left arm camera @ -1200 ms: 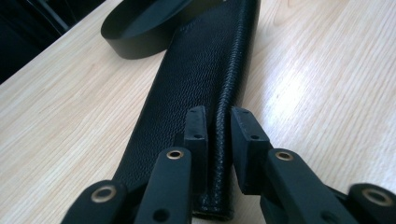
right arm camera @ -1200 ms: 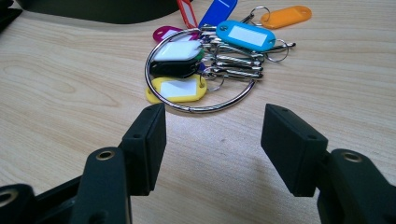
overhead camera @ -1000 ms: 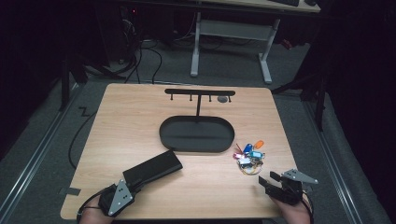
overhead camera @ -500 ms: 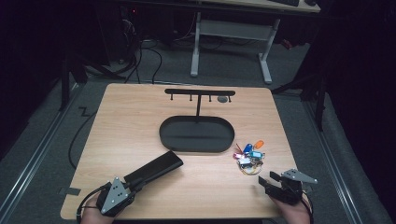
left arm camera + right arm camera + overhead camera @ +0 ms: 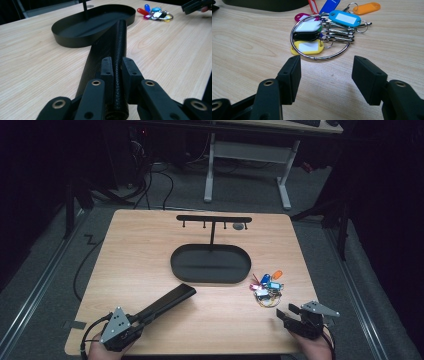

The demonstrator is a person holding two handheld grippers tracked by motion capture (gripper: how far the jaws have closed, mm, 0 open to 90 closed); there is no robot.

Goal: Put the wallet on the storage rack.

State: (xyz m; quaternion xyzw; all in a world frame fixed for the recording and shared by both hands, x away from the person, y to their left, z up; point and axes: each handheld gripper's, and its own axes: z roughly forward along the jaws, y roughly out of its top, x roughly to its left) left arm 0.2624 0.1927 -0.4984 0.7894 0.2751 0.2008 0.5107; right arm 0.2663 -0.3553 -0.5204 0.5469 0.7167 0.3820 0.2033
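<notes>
A long black textured case [image 5: 167, 301] lies slantwise on the table, its far end near the black oval tray [image 5: 176, 265]. My left gripper [image 5: 138, 318] holds its near end; in the left gripper view the left gripper [image 5: 117, 67] is shut on the case's [image 5: 110, 42] rolled edge. A bunch of coloured key tags on a metal ring [image 5: 267, 287] lies to the right of the tray. My right gripper [image 5: 291, 312] rests just short of it, and in the right gripper view the right gripper [image 5: 327, 72] stands open with the key ring [image 5: 322, 35] lying ahead of its jaws.
A black T-shaped stand with small hooks [image 5: 214, 218] rises from the back of the tray. The tray [image 5: 75, 32] lies beyond the case in the left gripper view. Bare wood lies to the left of the tray and between the two hands.
My left gripper has edged slightly to the left with the near end of the case. The right gripper and the keys have kept their places.
</notes>
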